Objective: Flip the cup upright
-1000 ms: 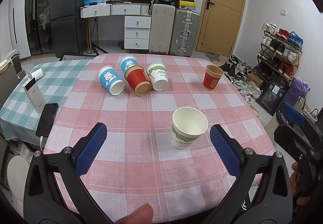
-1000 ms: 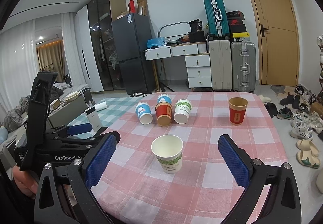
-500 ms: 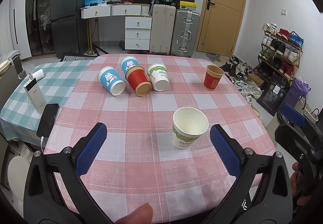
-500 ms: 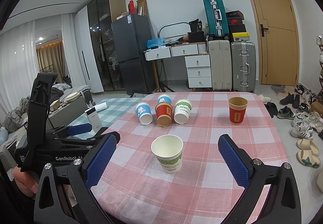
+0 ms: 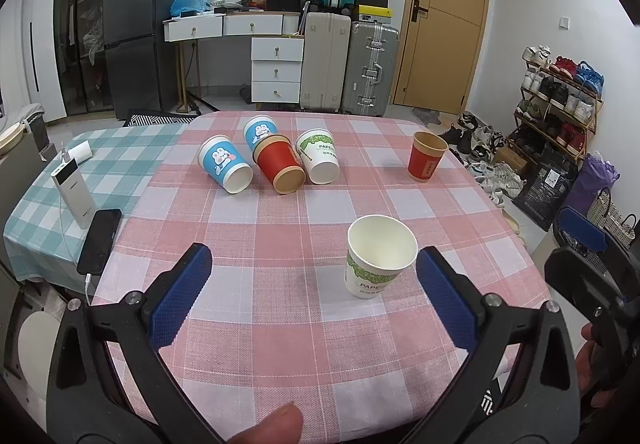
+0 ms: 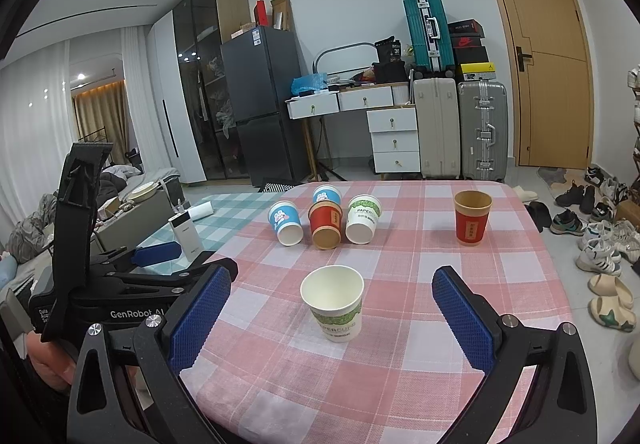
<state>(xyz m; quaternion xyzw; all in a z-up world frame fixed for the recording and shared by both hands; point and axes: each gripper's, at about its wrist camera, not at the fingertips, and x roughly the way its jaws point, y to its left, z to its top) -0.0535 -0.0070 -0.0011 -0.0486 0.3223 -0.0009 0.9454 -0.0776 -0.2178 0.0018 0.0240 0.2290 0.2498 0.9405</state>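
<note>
A white and green paper cup (image 5: 378,260) (image 6: 335,304) stands upright near the table's front. A red cup (image 5: 426,161) (image 6: 472,217) stands upright at the far right. A blue rabbit cup (image 5: 225,169) (image 6: 285,223), a red cup (image 5: 279,169) (image 6: 325,224) and a white and green cup (image 5: 319,161) (image 6: 363,219) lie on their sides in a row; another blue cup (image 5: 258,129) (image 6: 326,195) lies behind them. My left gripper (image 5: 312,292) is open and empty, near the front cup. My right gripper (image 6: 332,314) is open and empty, with the front cup between its fingers' line of sight.
A pink checked tablecloth (image 5: 304,212) covers the table, a teal checked one (image 5: 116,160) lies to the left. A power bank (image 5: 74,194) and a phone (image 5: 100,240) sit at the left edge. Shoes and a shoe rack (image 5: 560,92) are on the right.
</note>
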